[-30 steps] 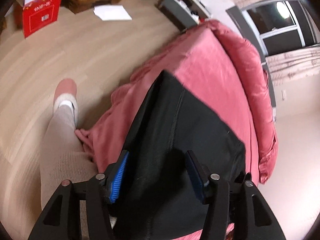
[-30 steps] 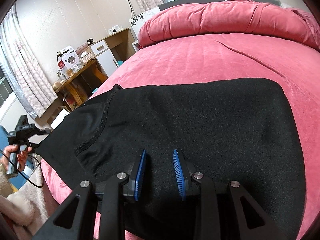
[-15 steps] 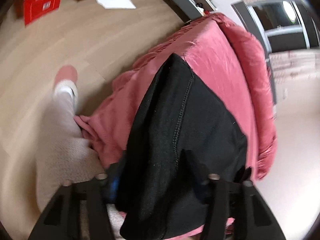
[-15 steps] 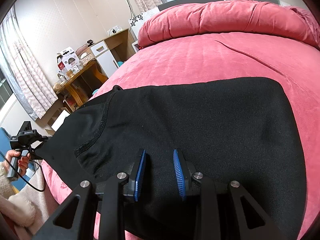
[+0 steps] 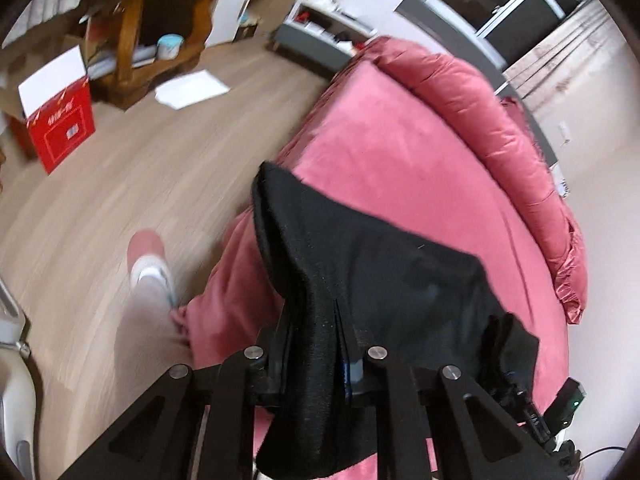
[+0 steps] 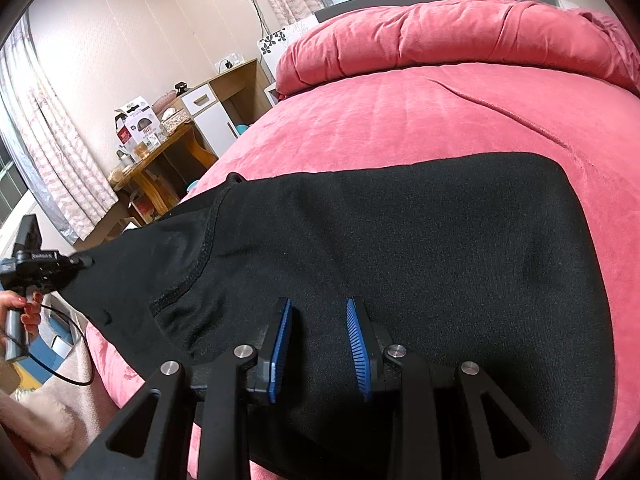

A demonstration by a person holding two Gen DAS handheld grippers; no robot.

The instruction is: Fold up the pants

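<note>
The left gripper (image 5: 320, 364) has its blue pads almost buried under a bunched ridge of black pants (image 6: 400, 240), pinched tight between the fingers; the left wrist view is motion-blurred toward the floor. The pants' near edge is cut off below the right gripper (image 6: 318, 344), whose fingers stand parted over the cloth, gripping nothing. The pants are matte black, with a stitched seam curving at the left end. They lie across the pink bedspread (image 6: 440, 112), long axis running left to right, the left end lifted off the bed's edge
</note>
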